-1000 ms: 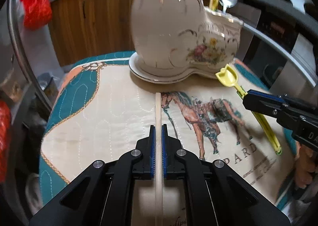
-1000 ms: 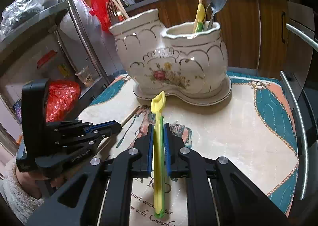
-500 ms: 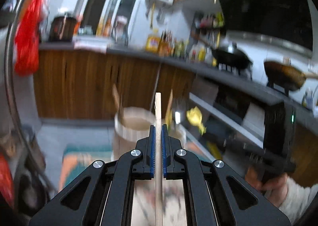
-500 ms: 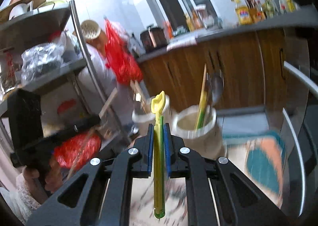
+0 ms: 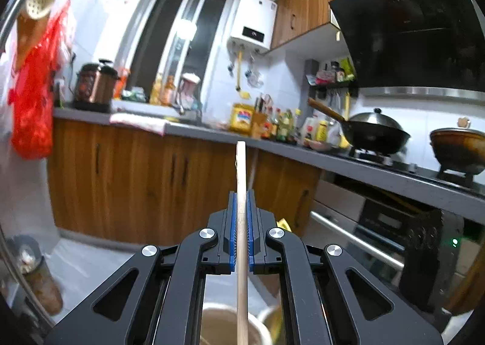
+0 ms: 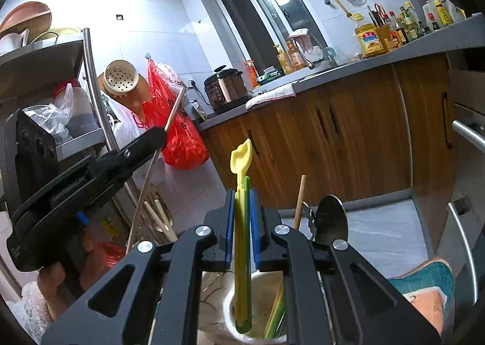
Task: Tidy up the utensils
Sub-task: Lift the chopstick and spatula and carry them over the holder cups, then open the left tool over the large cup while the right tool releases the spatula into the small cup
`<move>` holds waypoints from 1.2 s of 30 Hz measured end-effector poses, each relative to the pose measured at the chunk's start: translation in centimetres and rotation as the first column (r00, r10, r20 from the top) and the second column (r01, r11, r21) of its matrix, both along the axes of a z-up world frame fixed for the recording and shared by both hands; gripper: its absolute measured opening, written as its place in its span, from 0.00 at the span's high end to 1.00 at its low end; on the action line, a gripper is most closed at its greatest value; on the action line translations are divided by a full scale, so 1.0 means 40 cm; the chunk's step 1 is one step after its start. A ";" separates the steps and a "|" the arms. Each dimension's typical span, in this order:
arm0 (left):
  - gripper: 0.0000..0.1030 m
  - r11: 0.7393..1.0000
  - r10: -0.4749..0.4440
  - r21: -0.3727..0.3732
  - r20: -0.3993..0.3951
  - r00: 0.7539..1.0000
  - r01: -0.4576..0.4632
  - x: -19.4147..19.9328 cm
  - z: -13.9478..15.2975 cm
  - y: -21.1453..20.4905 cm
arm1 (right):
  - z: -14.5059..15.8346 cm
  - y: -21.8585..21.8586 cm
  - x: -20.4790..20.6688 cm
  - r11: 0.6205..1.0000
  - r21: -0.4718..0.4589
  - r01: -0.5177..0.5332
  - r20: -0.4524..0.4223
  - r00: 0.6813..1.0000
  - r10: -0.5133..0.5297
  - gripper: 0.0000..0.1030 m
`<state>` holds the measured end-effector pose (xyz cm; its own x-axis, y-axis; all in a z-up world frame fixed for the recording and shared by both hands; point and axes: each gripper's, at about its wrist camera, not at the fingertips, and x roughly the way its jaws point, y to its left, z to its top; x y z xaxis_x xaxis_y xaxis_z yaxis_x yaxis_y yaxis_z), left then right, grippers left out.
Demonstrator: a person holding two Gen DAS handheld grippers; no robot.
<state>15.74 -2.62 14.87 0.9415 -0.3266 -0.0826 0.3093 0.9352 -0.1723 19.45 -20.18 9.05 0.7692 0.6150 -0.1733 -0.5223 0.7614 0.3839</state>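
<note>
Fingers of both grippers pinch utensils: left (image 5: 241, 217) a chopstick (image 5: 241, 181), right (image 6: 241, 217) a yellow spatula (image 6: 241, 160).

The wooden chopstick (image 5: 241, 193) lies between the pads of the left tongs (image 5: 241, 217), above the utensil holder (image 5: 224, 326). The plastic utensil (image 6: 241, 223) sits in the right tongs (image 6: 241, 217), its lower end over the holder's right compartment, where a spoon (image 6: 331, 222) and another stick (image 6: 300, 202) stand. Behind, the kitchen worktop (image 5: 303, 152) carries a cooker (image 5: 95, 87) toward its left end, bottles (image 5: 282, 126) midway and a wok (image 5: 376, 132) to the right.
</note>
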 end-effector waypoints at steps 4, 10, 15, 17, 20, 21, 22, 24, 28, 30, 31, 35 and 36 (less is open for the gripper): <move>0.94 1.000 0.017 -0.004 0.045 0.999 -0.017 0.019 -0.007 0.003 | -0.016 0.010 0.008 1.000 -0.008 -0.005 0.015 1.000 0.005 0.90; 0.94 1.000 0.020 0.017 0.044 0.999 -0.020 0.027 -0.032 -0.009 | -0.030 0.021 0.011 1.000 -0.012 0.001 0.030 1.000 0.000 0.90; 0.94 0.999 -0.017 0.031 0.008 1.000 0.016 0.009 -0.046 -0.003 | -0.036 0.034 0.004 0.999 -0.030 0.014 0.055 0.998 -0.012 0.90; 0.94 0.999 -0.027 0.030 -0.002 1.000 0.027 -0.005 -0.047 0.005 | -0.037 0.040 0.004 0.999 -0.042 0.018 0.060 0.998 -0.015 0.90; 0.85 0.999 -0.044 0.029 -0.012 0.999 0.045 -0.036 -0.045 0.020 | -0.043 0.049 -0.005 0.997 -0.076 0.026 0.075 0.997 -0.021 0.90; 0.83 0.999 -0.045 0.028 -0.010 0.999 0.045 -0.051 -0.044 0.024 | -0.045 0.051 -0.008 0.996 -0.083 0.028 0.075 0.997 -0.022 0.90; 0.81 0.998 -0.048 0.030 -0.010 0.999 0.048 -0.061 -0.045 0.030 | -0.049 0.052 -0.011 0.995 -0.092 0.030 0.072 0.997 -0.024 0.90; 0.79 0.998 -0.052 0.039 -0.020 0.998 0.053 -0.076 -0.045 0.034 | -0.058 0.051 -0.016 0.994 -0.106 0.032 0.060 0.998 -0.026 0.90; 0.65 0.996 -0.043 0.071 -0.053 0.998 0.047 -0.106 -0.051 0.036 | -0.071 0.045 -0.031 0.992 -0.123 0.024 0.026 0.999 -0.021 0.90; 0.56 0.996 -0.030 0.080 -0.055 0.998 0.035 -0.128 -0.052 0.039 | -0.074 0.039 -0.042 0.992 -0.126 0.014 0.005 1.000 -0.013 0.89; 0.54 0.996 -0.032 0.080 -0.058 0.998 0.037 -0.136 -0.052 0.041 | -0.073 0.036 -0.051 0.991 -0.133 0.018 0.002 1.000 -0.018 0.85; 0.50 0.996 -0.016 0.090 -0.072 0.997 0.023 -0.182 -0.050 0.046 | -0.065 0.019 -0.091 0.989 -0.139 0.045 0.004 0.999 -0.044 0.72; 0.50 0.996 -0.009 0.093 -0.071 0.997 0.015 -0.193 -0.048 0.047 | -0.060 0.011 -0.107 0.989 -0.137 0.056 0.003 0.998 -0.056 0.72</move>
